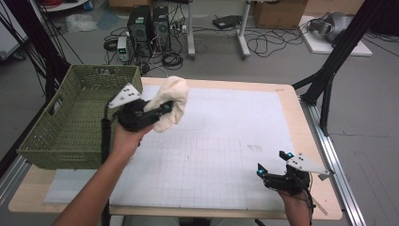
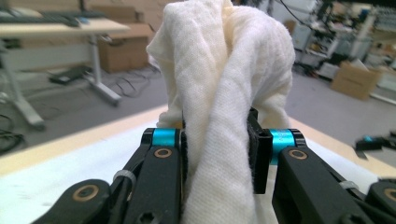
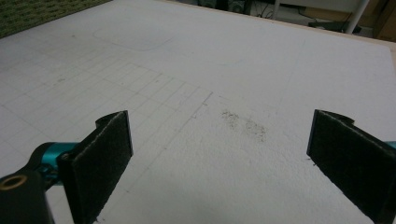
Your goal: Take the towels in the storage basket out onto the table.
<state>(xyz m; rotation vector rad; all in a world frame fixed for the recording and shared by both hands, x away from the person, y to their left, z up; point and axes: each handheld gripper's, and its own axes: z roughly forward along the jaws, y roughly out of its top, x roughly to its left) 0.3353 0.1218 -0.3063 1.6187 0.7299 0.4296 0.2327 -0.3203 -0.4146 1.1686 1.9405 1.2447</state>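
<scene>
Two grippers, left gripper (image 1: 157,110) jaws clamping cream cloth (image 1: 170,101) beside green basket (image 1: 75,117), right gripper (image 1: 275,165) jaws wide.

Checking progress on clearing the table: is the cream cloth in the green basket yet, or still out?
Out. The cloth hangs bunched in the left gripper, held above the table beside the basket, not inside it.

I see grey floor (image 1: 371,94) beyond table, cables (image 1: 263,44) strewn across it. Two black computer towers (image 1: 150,23) stand near far table edge. White desk legs (image 1: 242,33) behind them. Cardboard box (image 1: 277,14) at back right; another under side desk (image 2: 60,28). Black frame struts (image 1: 329,70) at right. Far shelves blurred, maybe equipment.
</scene>
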